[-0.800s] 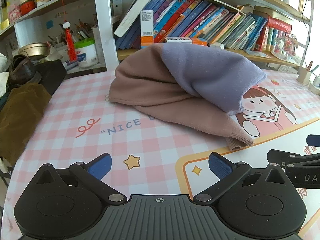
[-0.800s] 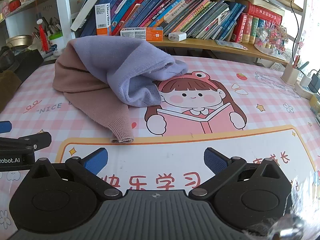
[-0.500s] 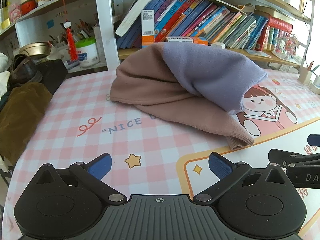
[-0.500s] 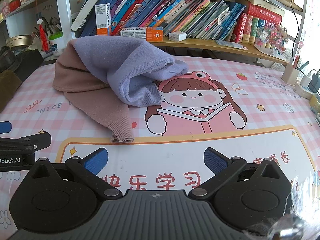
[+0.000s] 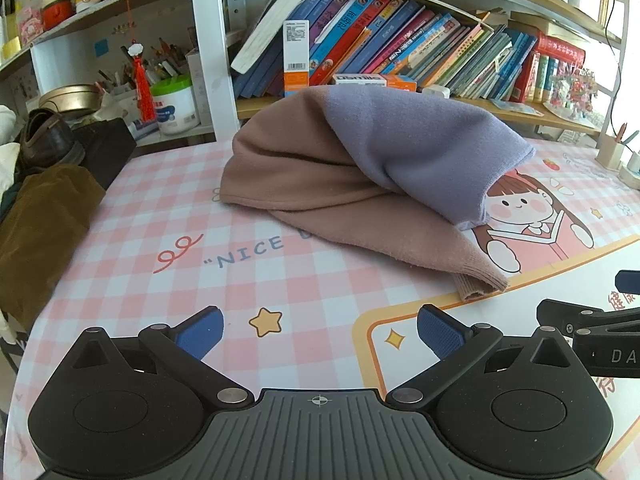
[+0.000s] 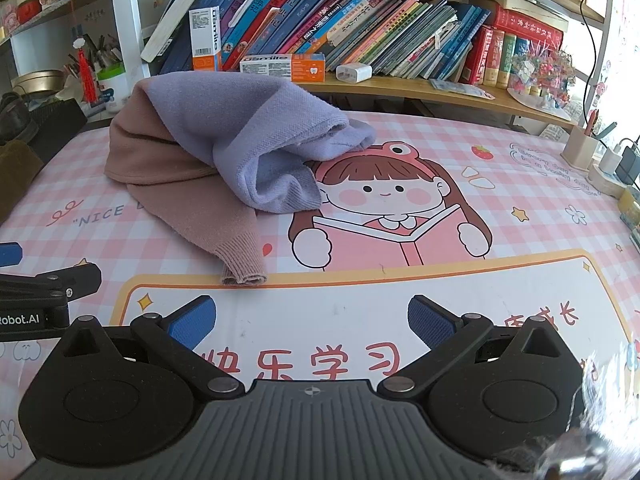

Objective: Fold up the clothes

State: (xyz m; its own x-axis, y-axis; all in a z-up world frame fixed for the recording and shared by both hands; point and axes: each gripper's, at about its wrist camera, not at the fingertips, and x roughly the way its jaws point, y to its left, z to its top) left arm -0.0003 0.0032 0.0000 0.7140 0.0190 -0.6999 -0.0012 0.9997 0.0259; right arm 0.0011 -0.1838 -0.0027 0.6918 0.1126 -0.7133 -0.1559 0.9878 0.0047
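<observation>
A crumpled knit sweater, dusty pink with a lilac part, lies heaped on the table; the sweater (image 5: 360,176) fills the middle of the left wrist view and the sweater (image 6: 208,160) sits left of centre in the right wrist view. One ribbed pink cuff (image 6: 244,268) points toward me. My left gripper (image 5: 318,330) hovers open over the pink checked tablecloth, well short of the sweater, with nothing between its fingers. My right gripper (image 6: 312,320) is open too, empty, just in front of the cuff.
The table (image 6: 440,288) wears a cartoon-girl mat. A bookshelf (image 6: 360,40) full of books stands right behind the sweater. A brown cloth (image 5: 44,232), a shoe (image 5: 48,140) and a white tub (image 5: 174,104) sit at the left. A pen holder (image 6: 580,148) and a power strip (image 6: 616,172) sit at far right.
</observation>
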